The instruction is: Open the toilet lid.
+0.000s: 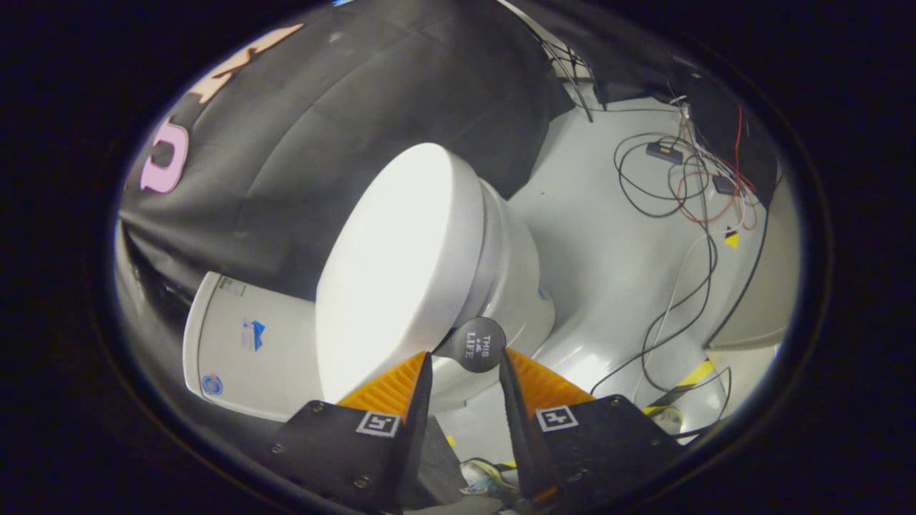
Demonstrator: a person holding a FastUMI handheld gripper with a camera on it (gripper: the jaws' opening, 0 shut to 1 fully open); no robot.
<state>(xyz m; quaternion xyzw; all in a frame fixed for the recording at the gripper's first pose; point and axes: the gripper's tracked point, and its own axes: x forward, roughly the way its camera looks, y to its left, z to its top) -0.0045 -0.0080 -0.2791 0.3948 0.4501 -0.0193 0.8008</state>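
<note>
The white toilet lid (pixel 401 265) lies over the seat and bowl (pixel 519 286), seen tilted from the front. A round dark handle knob (pixel 478 345) sticks out from the lid's front edge. My gripper (pixel 465 355) has this knob between its two fingertips, and both fingers (pixel 418 375) touch its sides, so it is shut on the knob. I cannot tell whether the lid is lifted off the seat. The cistern (pixel 243 343) stands behind the lid, against the black cloth wall.
The pale floor (pixel 608 272) beside the toilet carries loose cables (pixel 680 186) and small boxes. Yellow-and-black tape (pixel 690 375) marks the floor to the right of my fingers. Part of a shoe (pixel 486 476) shows below the fingers.
</note>
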